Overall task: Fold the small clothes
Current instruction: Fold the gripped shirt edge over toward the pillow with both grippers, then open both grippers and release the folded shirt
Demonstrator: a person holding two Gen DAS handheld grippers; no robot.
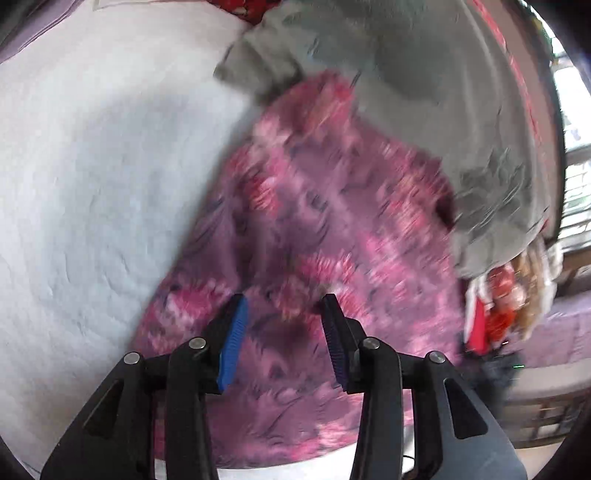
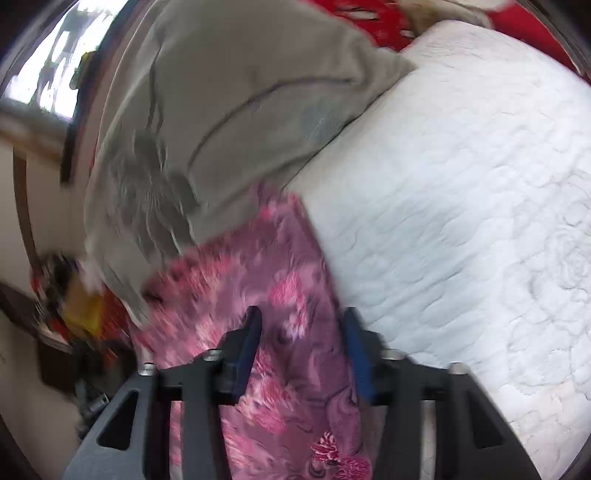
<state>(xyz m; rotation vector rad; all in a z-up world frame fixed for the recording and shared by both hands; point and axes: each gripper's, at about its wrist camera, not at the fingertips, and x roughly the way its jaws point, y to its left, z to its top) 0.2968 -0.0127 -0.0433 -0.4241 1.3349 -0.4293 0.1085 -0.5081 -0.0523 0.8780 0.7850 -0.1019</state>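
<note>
Both wrist views are smeared by motion, so fine detail is lost. The left claw (image 1: 283, 306) hangs released over a pink and purple flowered fleece cloth (image 1: 314, 221), its two blue pads parted with cloth showing in the gap below them; whether the tips touch the fleece is hard to tell. The right claw (image 2: 303, 321) also shows its pads standing apart over the same flowered cloth (image 2: 266, 295), nothing pinched between them. The fleece lies on a white quilted bed cover (image 2: 461, 203), its near end cut off by the claw bodies in both views. A grey garment (image 2: 229, 103) lies beyond it, overlapping the far edge of the fleece, with a darker print on it too blurred to read. Past the grey garment a bit of red fabric (image 2: 373, 22) shows at the frame's edge. At the side a heap of red, yellow and white things (image 1: 506, 302) is too smeared to name.
</note>
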